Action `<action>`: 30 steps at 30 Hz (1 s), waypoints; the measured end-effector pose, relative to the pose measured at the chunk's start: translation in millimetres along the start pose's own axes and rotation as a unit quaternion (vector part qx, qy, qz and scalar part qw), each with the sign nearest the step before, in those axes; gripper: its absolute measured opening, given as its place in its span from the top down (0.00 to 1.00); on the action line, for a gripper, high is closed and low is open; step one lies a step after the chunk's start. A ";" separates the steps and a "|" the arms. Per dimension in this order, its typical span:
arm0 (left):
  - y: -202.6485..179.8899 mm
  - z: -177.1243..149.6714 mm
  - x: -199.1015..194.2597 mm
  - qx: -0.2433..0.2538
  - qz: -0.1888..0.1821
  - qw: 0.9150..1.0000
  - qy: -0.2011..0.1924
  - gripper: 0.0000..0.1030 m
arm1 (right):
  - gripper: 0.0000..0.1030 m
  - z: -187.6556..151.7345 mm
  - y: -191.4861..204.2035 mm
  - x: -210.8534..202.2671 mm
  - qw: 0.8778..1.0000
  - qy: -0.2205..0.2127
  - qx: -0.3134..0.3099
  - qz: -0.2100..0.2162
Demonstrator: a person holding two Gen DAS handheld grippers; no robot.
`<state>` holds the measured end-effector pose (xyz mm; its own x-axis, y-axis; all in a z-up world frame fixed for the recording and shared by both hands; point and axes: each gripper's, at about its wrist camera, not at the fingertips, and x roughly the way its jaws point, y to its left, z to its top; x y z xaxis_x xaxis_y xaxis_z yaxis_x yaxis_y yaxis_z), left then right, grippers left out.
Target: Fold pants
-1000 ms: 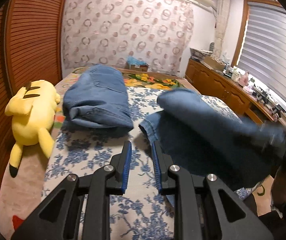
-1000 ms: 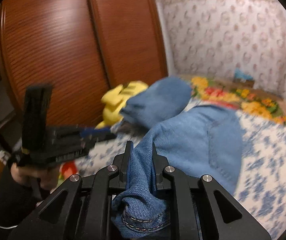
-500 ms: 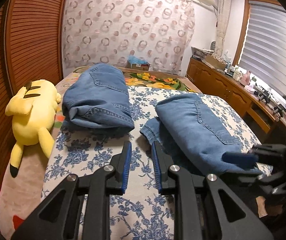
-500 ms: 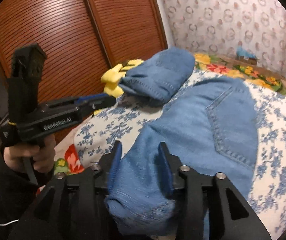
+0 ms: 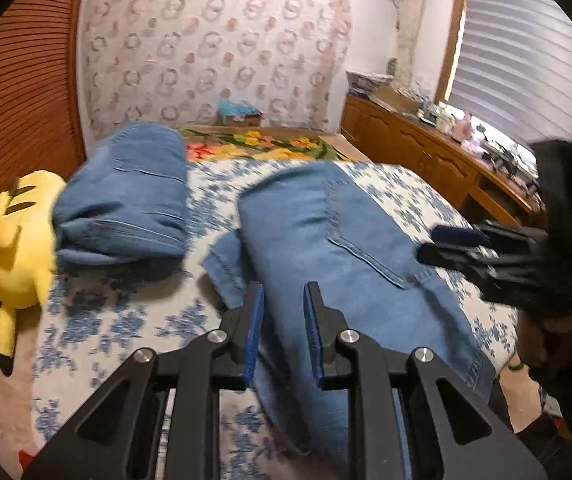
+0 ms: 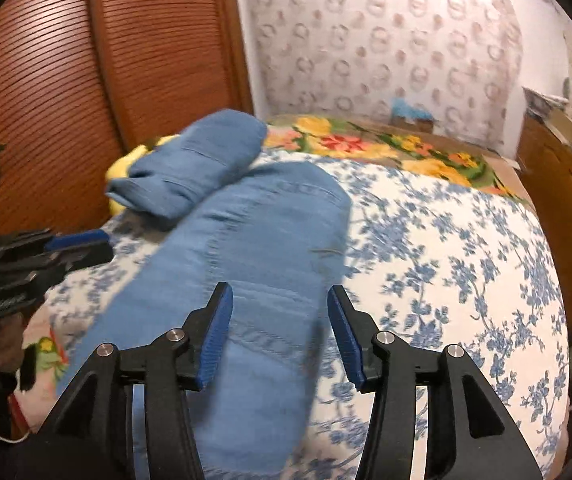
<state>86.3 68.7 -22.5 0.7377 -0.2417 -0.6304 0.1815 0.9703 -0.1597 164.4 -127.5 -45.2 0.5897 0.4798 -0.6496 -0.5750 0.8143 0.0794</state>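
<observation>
From the left wrist, the left gripper (image 5: 283, 320) hangs over the folded blue denim pants (image 5: 350, 256) on the blue-flowered white bedspread (image 5: 126, 320), its jaws a narrow gap apart, nothing pinched. From the right wrist, the right gripper (image 6: 280, 328) has jaws opening above those pants (image 6: 254, 280), pads clear of the cloth.

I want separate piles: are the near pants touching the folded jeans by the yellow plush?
Apart. The left wrist view shows floral bedspread between the pants and the folded jeans.

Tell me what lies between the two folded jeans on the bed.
Only bare floral bedspread separates the far jeans from the near jeans, seen in the left wrist view.
</observation>
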 end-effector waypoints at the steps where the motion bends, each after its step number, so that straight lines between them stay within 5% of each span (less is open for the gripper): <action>1: -2.0 -1.6 4.6 0.001 -0.002 1.000 0.006 0.81 | 0.51 -0.7 -3.9 2.9 1.000 0.000 0.004 0.002; 13: -13.0 -9.9 38.8 0.010 0.010 0.999 0.052 0.81 | 0.39 -2.8 -20.2 40.2 0.999 0.037 0.028 0.021; 23: -15.2 -15.2 57.6 0.008 0.022 0.998 0.065 0.65 | 0.25 -14.9 -31.8 60.8 0.998 0.055 0.040 0.018; 30: -9.1 -22.2 57.3 -0.003 0.012 0.998 0.061 0.62 | 0.23 -15.9 -40.9 71.4 0.993 0.065 0.069 0.076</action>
<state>112.5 45.9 -74.0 0.6570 -0.2170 -0.7220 0.1606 0.9760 -0.1471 221.0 -131.7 -106.9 0.4189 0.5615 -0.7136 -0.5635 0.7770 0.2806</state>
